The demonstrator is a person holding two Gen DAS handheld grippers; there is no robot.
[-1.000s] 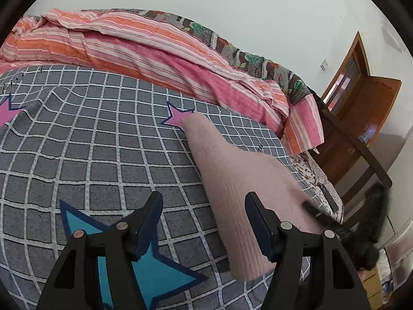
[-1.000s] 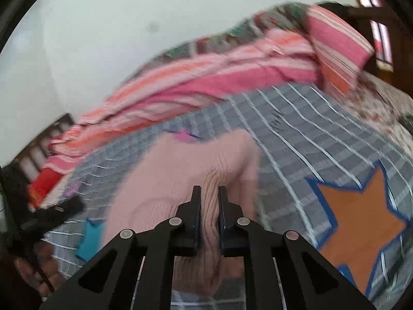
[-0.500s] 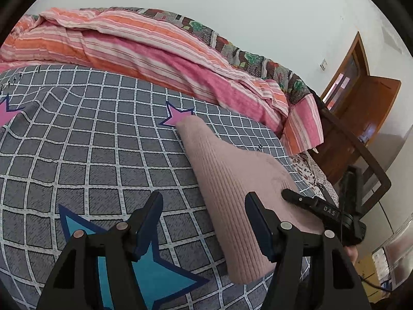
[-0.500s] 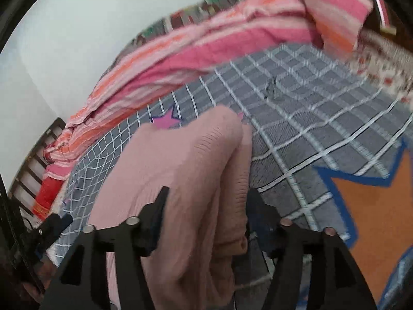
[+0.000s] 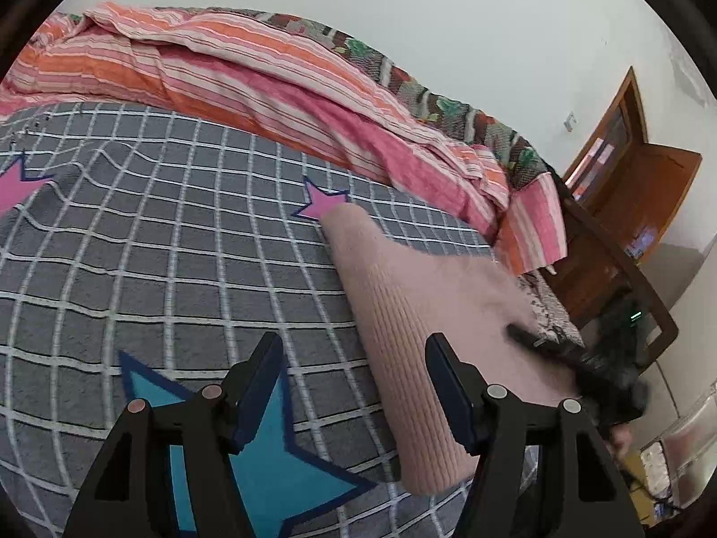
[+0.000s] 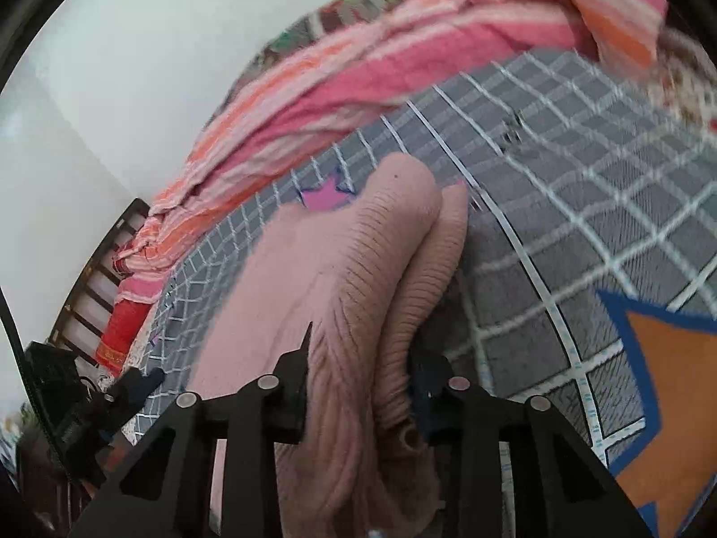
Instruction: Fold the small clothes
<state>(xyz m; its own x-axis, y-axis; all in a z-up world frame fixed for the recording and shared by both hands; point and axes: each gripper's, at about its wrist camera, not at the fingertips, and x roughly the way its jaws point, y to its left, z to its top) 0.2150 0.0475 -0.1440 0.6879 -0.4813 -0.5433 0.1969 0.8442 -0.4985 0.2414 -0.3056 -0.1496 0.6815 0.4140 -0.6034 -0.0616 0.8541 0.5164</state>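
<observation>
A pink ribbed knit garment (image 5: pixel 403 305) lies folded on the grey checked bed sheet (image 5: pixel 157 246). My left gripper (image 5: pixel 354 358) hangs open just above the sheet, its right finger over the garment's near left edge, and nothing is pinched in it. My right gripper (image 6: pixel 358 349) has a thick doubled fold of the pink garment (image 6: pixel 358 269) between its jaws. Those jaws are closing, and the knit bunches and wrinkles against the pads. In the left wrist view the right gripper (image 5: pixel 537 345) shows blurred at the garment's right side.
A rumpled pink and orange striped quilt (image 5: pixel 269 76) lies along the far side of the bed against the white wall. A wooden bed frame (image 5: pixel 627 278) and a brown door (image 5: pixel 636 170) stand to the right. Stars are printed on the sheet, blue (image 5: pixel 269 457) and orange (image 6: pixel 672 385).
My right gripper went from shut to wide open, moved over the garment's folded edge and closed in on it. The fold now stands bunched between its jaws. The left gripper stayed put.
</observation>
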